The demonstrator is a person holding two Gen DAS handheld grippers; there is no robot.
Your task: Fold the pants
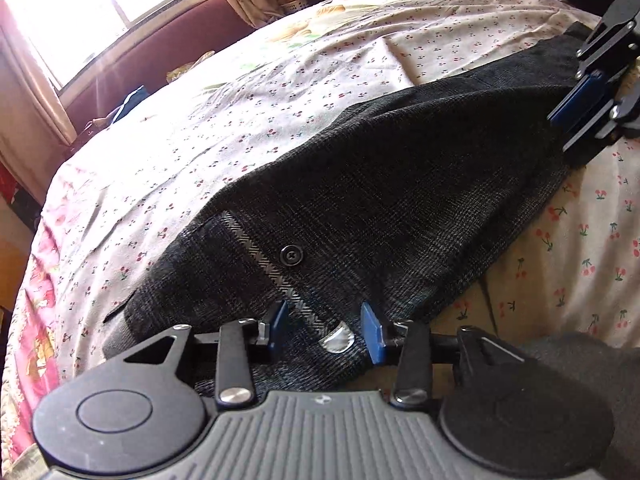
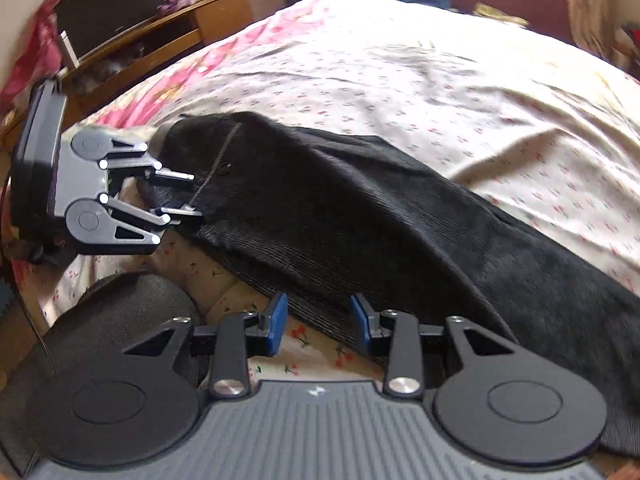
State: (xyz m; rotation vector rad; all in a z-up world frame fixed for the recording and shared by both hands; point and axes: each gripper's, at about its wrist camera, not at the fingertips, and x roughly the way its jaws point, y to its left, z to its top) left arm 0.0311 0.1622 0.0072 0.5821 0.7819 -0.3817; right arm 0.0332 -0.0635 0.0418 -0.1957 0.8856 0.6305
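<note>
The right-wrist view is motion-blurred, and the pants' (image 1: 360, 184) far leg ends run out of frame in both views. The dark checked pants lie lengthwise on the bed (image 1: 240, 92), waistband with button (image 1: 291, 255) and a striped pocket trim toward the left gripper (image 1: 325, 330). Its fingers stand partly open over the waistband, pads not pressing. The right gripper (image 2: 319, 324) is partly open over the pants' edge, holding nothing.

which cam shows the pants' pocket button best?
Left wrist: the button sits sharp and unobstructed on the pants, beside the striped pocket trim. Right wrist shows it only as a small, blurred speck far off.
</note>
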